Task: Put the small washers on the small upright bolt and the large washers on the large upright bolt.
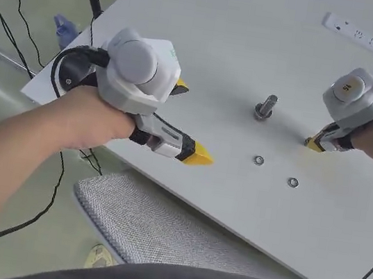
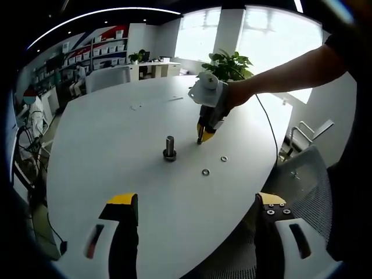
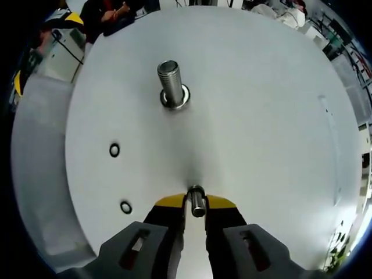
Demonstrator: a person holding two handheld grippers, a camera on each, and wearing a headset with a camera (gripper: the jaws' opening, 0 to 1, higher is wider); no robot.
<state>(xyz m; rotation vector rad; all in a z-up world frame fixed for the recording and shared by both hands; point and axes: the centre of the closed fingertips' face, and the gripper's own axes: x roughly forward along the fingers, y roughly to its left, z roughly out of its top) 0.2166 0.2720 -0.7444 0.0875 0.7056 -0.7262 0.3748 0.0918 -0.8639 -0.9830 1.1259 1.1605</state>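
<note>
On the table [image 1: 223,33]: large bolt [image 1: 266,107] upright, two washers [image 1: 259,160] lying near it.
Your right gripper [image 1: 313,144]: jaws clamped on what looks like the small bolt [image 3: 196,200], at the tabletop.
Your left gripper [image 2: 196,200]: jaws apart over the near edge.

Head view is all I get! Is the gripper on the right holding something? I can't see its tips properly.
Observer: Yes. In the right gripper view, the right gripper is shut on what looks like the small bolt, down at the table.
Operator: Is there a washer on the big one yet?
Observer: The large bolt has bare threads at the top. A wider metal ring sits at its base, but I cannot tell if that is a washer or the bolt's head.
Operator: And my other gripper?
Observer: In the left gripper view, the left gripper has its jaws wide apart with nothing between them.
</note>
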